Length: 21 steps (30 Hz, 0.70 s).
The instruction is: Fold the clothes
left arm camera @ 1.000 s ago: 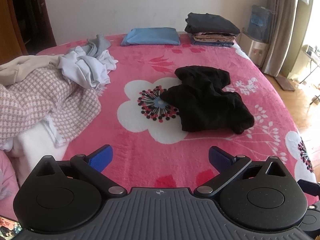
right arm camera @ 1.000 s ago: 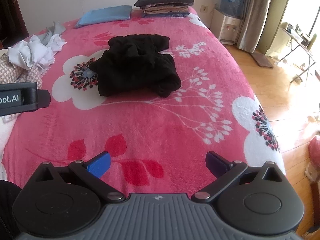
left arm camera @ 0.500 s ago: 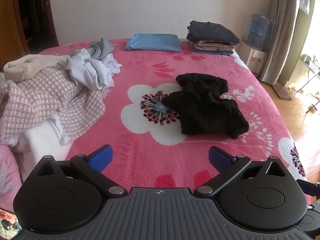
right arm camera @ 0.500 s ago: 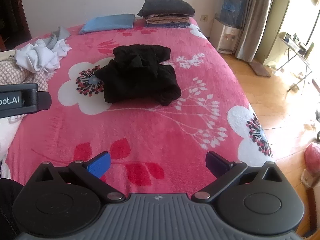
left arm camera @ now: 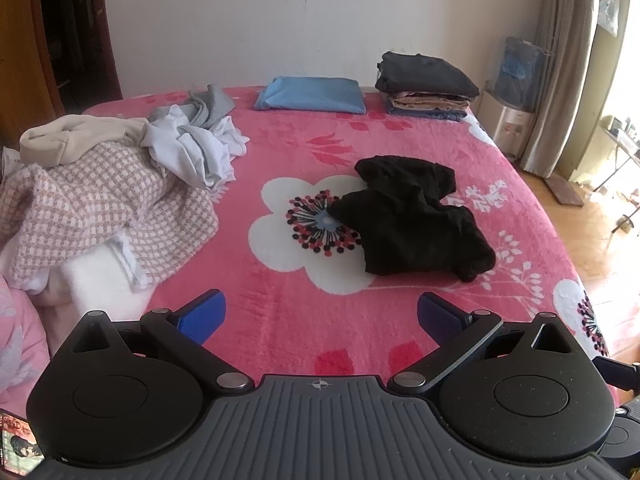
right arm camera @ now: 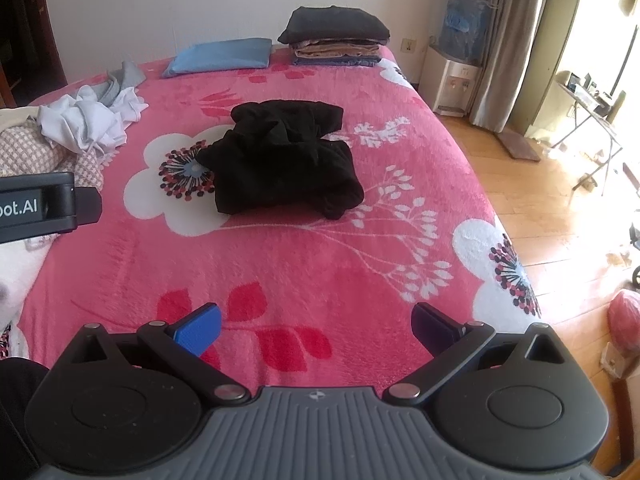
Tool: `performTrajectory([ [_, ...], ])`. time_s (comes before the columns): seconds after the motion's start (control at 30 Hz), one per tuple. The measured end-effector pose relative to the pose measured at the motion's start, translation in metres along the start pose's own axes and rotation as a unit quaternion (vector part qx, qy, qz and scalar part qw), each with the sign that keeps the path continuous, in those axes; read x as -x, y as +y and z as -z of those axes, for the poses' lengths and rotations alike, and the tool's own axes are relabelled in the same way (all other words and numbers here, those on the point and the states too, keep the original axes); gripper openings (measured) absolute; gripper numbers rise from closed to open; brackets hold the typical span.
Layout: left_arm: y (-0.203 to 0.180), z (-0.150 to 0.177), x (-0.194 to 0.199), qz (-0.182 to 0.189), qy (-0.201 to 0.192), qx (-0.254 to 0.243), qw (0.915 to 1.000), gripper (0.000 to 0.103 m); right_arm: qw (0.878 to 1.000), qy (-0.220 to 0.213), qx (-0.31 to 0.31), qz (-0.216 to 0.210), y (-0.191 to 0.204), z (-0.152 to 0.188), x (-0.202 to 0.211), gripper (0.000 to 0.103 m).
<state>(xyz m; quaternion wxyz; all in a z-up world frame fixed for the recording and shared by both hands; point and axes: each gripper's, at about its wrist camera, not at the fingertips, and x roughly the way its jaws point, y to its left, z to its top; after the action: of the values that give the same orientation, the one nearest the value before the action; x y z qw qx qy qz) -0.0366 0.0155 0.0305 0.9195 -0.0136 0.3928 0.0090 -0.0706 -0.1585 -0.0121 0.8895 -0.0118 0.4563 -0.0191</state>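
A crumpled black garment (left arm camera: 416, 224) (right arm camera: 280, 164) lies in a heap on the pink flowered bedspread (left arm camera: 280, 168), mid-bed beside a white flower print. My left gripper (left arm camera: 320, 314) hovers open over the near edge of the bed, well short of the garment, with nothing between its blue pads. My right gripper (right arm camera: 316, 326) is also open and empty, likewise back from the garment. The left gripper's body (right arm camera: 40, 208) shows at the left edge of the right wrist view.
A pile of unfolded clothes (left arm camera: 104, 192) with a checked piece and white shirts (left arm camera: 196, 148) fills the left side. A folded stack (left arm camera: 426, 80) and a blue pillow (left arm camera: 312, 94) sit at the far end. The bed's right edge drops to a wooden floor (right arm camera: 560, 200).
Both grippers have drawn back and risen from the black garment, so it looks smaller and farther. Their fingers stayed open. The garment has not moved.
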Motion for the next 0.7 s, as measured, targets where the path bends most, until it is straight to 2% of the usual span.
performTrajectory([
  [0.7, 0.0019, -0.0024, 0.0007, -0.003, -0.002, -0.003, 1.0, 0.103, 1.0, -0.003, 0.001, -0.004, 0.0023, -0.0022, 0.0022, 0.103],
])
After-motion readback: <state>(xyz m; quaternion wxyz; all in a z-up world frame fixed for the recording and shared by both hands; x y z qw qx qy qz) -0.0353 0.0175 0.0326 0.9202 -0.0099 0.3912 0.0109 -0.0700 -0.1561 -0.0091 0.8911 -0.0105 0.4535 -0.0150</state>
